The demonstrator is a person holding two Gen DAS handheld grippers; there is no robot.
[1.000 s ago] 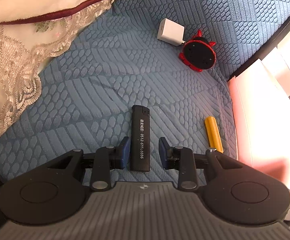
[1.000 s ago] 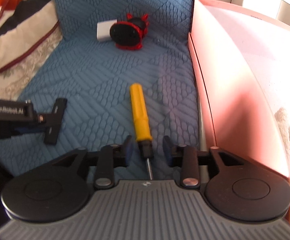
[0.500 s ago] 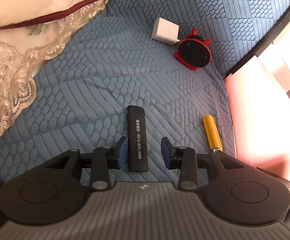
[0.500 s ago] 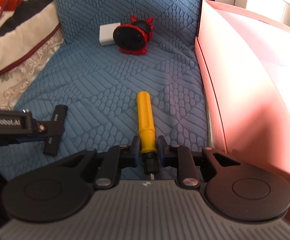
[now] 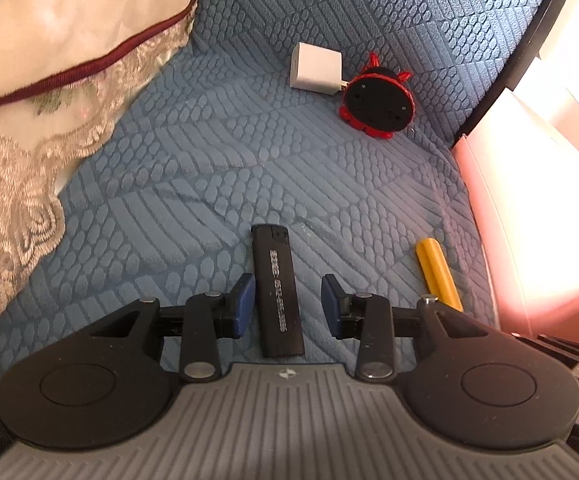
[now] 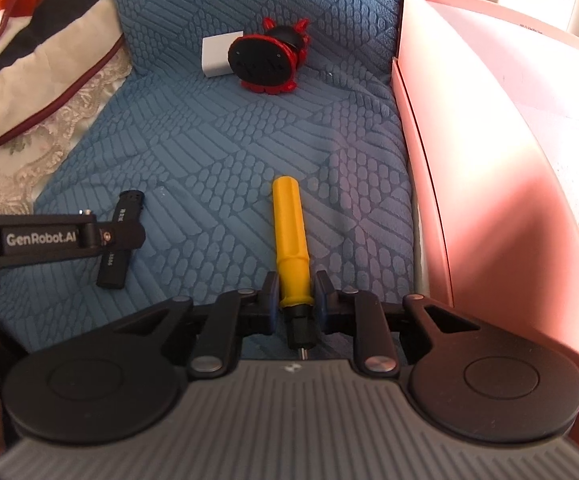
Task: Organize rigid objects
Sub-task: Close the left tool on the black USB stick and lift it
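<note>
Beside the pink box [image 6: 469, 168], our right tool [image 6: 294, 294] clenches the yellow screwdriver [image 6: 289, 240], left tool [image 5: 287, 300] released around the black lighter [image 5: 275, 288]; next, lifting boxward.

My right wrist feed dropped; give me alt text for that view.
The right gripper is shut on a yellow screwdriver lying on a blue cushion. A pink box stands to its right; a black lighter lies left.

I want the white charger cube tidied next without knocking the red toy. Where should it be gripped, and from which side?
Judging by its pose, grip the white charger cube across its two flat side faces, coming from above and the left. The red-and-black toy sits against its right end, where the prongs seem to point, so that side is crowded.
</note>
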